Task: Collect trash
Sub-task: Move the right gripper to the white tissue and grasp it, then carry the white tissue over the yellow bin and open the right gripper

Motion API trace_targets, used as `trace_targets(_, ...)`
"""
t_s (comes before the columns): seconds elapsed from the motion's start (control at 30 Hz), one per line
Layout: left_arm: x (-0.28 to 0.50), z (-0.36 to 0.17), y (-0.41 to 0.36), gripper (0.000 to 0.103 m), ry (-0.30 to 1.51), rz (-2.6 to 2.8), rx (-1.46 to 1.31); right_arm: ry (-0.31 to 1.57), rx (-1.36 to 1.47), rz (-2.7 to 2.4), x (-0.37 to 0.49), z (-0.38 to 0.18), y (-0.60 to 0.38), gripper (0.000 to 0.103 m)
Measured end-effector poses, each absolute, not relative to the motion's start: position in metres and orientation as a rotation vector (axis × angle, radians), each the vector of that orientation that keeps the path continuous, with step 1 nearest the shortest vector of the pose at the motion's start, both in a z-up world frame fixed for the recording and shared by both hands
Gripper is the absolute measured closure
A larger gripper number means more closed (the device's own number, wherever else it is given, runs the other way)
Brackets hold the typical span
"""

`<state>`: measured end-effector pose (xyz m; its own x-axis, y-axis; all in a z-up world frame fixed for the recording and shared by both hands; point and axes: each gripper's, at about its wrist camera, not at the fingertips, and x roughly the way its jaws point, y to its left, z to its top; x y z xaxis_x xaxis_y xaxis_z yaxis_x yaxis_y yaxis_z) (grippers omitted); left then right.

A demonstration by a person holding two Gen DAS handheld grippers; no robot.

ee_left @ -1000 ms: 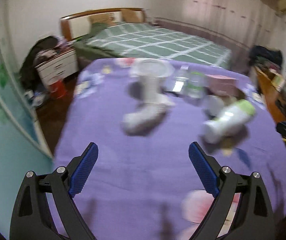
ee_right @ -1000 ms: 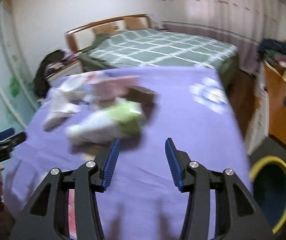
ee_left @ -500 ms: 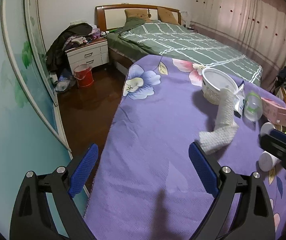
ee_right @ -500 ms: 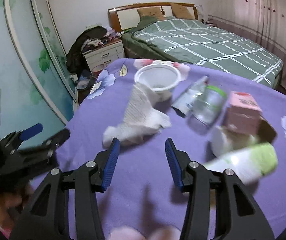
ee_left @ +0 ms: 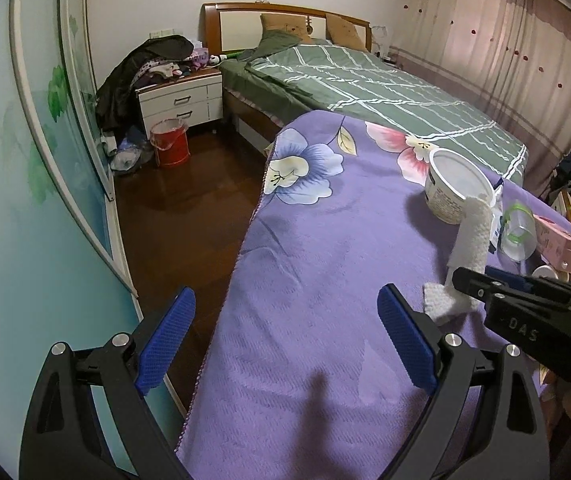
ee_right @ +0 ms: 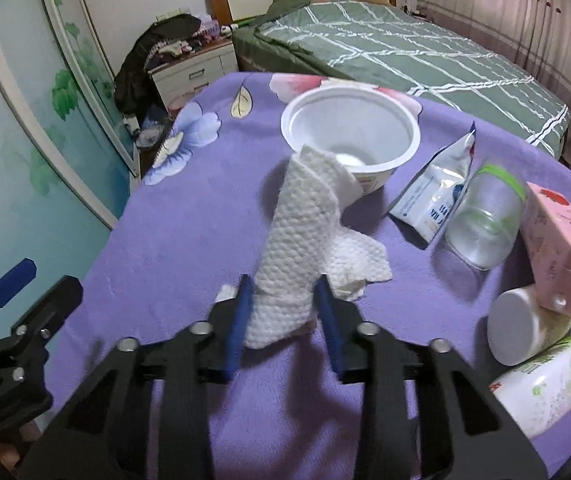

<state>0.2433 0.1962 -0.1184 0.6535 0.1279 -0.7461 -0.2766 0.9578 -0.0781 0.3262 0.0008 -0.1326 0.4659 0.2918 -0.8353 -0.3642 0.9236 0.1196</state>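
A crumpled white paper towel (ee_right: 297, 248) stands up from the purple cloth (ee_right: 189, 232). My right gripper (ee_right: 285, 296) has its jaws closed around the towel's lower end. The towel also shows in the left wrist view (ee_left: 467, 256), with the right gripper (ee_left: 469, 280) on it. My left gripper (ee_left: 281, 320) is open and empty over the cloth's left edge. Behind the towel are a white plastic cup (ee_right: 349, 132), a foil pouch (ee_right: 437, 192), a clear jar (ee_right: 485, 216), a pink box (ee_right: 565, 248) and a white-and-green bottle (ee_right: 541, 372).
The purple floral cloth (ee_left: 305, 280) covers a table. To its left are dark wood floor (ee_left: 173, 208), a red bucket (ee_left: 169, 142), a white nightstand (ee_left: 181, 100) and a painted wall panel (ee_left: 37, 184). A green bed (ee_left: 365, 88) stands behind.
My right gripper swung from the bottle to the paper towel and closed on it. My left gripper swung left toward the cloth's edge and stayed open.
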Motion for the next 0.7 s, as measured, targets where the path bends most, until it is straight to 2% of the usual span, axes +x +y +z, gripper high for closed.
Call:
trace_targets(0.03,0.243,-0.119,0.196,0.012,0.828,0.23,-0.193,1.016,-0.081,0.403,0.327,-0.134,0.001,0.093)
trace_targets(0.1,0.242,-0.12,0.196,0.012,0.829,0.231,-0.198,1.018,-0.079,0.405,0.326,-0.135,0.001,0.096)
trace_targets(0.43,0.234,-0.112,0.184,0.012,0.817,0.207,-0.189,0.931,-0.021,0.469,0.281,-0.09,-0.031,0.096)
trace_targets(0.7,0.217,-0.095,0.157,0.012,0.788,0.164,-0.176,0.841,0.028,0.477,0.222,-0.046,-0.101,0.096)
